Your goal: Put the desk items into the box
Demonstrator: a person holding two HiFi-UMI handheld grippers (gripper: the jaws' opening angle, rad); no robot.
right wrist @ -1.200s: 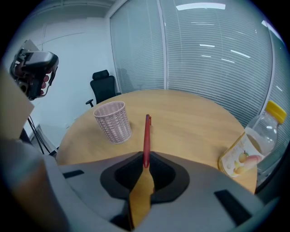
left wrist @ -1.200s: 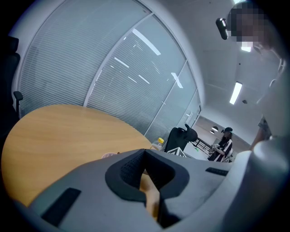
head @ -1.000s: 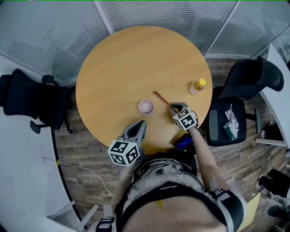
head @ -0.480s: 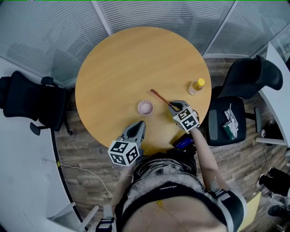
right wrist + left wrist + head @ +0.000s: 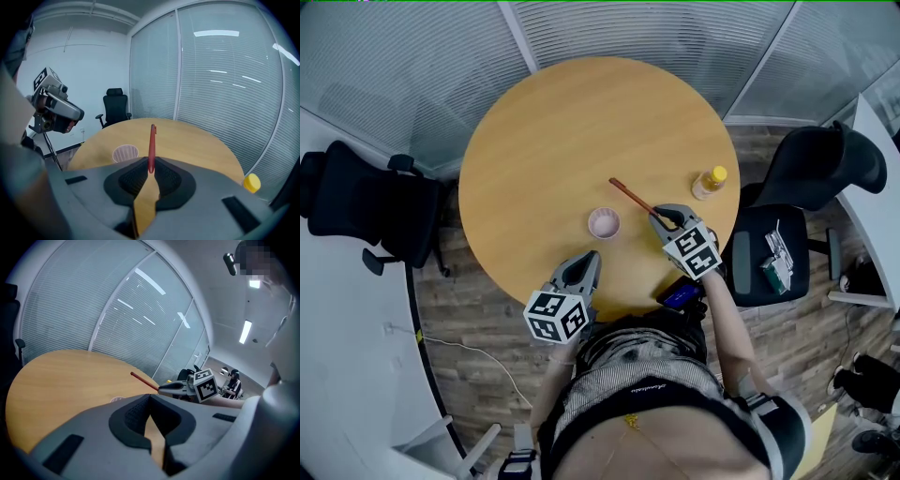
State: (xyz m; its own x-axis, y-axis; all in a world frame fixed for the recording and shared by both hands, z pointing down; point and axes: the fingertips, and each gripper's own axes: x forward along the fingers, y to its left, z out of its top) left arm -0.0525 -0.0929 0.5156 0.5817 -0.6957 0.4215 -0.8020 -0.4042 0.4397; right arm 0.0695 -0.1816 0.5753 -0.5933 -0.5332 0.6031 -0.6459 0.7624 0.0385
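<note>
While right gripper (image 5: 660,217) fingers clamp the red pen (image 5: 631,196), left gripper's (image 5: 588,256) are together, empty; we see pink cup (image 5: 604,223) & bottle (image 5: 710,180) on surface (image 5: 562,131), no box.

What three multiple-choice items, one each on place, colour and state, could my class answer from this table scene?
1. The pink cup stands: A in a box; B on the round table; C on a shelf.
2. The bottle has a cap that is: A blue; B white; C yellow.
3. The right gripper is: A shut on the red pen; B open and empty; C shut on the cup.
Answers: 1 B, the cup rests on bare wood; 2 C, the cap shows yellow in the head view; 3 A, its fingers pinch the pen's end.
</note>
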